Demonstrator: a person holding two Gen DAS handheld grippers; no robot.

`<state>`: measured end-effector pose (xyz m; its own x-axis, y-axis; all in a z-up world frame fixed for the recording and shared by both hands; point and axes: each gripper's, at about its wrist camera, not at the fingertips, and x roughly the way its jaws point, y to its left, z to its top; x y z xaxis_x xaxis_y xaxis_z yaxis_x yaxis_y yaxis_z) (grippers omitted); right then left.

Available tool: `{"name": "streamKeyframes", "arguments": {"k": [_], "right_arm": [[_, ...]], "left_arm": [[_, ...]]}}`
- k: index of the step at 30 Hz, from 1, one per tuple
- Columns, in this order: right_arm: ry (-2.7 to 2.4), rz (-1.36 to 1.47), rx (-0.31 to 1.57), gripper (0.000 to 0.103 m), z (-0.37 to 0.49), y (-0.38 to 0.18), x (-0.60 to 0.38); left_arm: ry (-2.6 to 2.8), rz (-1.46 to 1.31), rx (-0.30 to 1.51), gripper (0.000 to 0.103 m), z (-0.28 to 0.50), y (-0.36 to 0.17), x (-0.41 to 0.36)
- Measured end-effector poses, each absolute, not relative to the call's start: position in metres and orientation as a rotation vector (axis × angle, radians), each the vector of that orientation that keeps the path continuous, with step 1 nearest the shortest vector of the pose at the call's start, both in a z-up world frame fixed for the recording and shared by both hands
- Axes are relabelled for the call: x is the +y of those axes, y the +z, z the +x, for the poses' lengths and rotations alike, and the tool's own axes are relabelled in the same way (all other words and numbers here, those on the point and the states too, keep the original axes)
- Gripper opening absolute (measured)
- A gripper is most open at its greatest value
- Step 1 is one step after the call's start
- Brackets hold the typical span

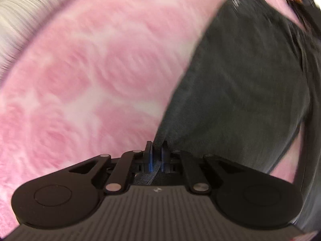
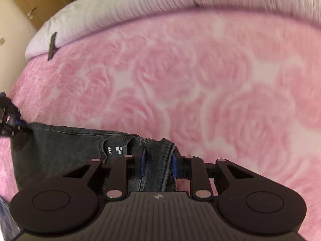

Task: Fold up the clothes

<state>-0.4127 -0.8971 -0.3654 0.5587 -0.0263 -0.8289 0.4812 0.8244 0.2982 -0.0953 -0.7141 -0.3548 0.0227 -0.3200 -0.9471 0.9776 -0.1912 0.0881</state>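
Dark grey jeans (image 1: 240, 84) hang over a pink rose-patterned blanket (image 1: 90, 80). In the left wrist view my left gripper (image 1: 156, 150) is shut on an edge of the jeans, and the cloth stretches away up and to the right. In the right wrist view my right gripper (image 2: 159, 156) is shut on a bunched fold of the jeans' waistband (image 2: 158, 152), next to the white label (image 2: 118, 149). The jeans (image 2: 60, 144) stretch leftward to the left gripper (image 2: 12, 118) at the frame's left edge. Both views are motion-blurred.
A white ribbed pillow or duvet (image 2: 160, 2) lies along the far side of the blanket (image 2: 200, 80). A wooden door (image 2: 36, 2) and cream wall stand at the top left. A dark small tag (image 2: 52, 46) sticks up at the pillow's edge.
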Motion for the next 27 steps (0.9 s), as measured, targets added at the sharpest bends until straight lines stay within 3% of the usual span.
{"name": "streamKeyframes", "arguments": {"k": [5,9,11,13,19,27], "right_arm": [[-0.408,0.507,0.884,0.021,-0.410,-0.345,-0.922],[-0.479,0.480,0.840,0.021,-0.408,-0.330,-0.942],[-0.515,0.466,0.817,0.024,-0.407,-0.322,-0.952],[-0.550,0.453,0.794,0.035,-0.406,-0.314,-0.962],[-0.679,0.460,0.710,0.042,-0.420,-0.315,-0.948],[-0.635,0.661,0.792,0.042,-0.491,-0.333,-0.874]], "left_arm": [[-1.433,1.101,0.679,0.005,-0.084,-0.310,-0.756],[-1.379,1.087,0.647,0.006,-0.071,-0.315,-0.802],[-1.314,1.093,0.688,0.012,-0.065,-0.331,-0.822],[-1.238,1.092,0.731,0.025,-0.060,-0.347,-0.836],[-1.213,1.001,0.751,0.030,-0.073,-0.343,-0.795],[-1.372,0.925,0.926,0.035,-0.157,-0.345,-0.694]]}}
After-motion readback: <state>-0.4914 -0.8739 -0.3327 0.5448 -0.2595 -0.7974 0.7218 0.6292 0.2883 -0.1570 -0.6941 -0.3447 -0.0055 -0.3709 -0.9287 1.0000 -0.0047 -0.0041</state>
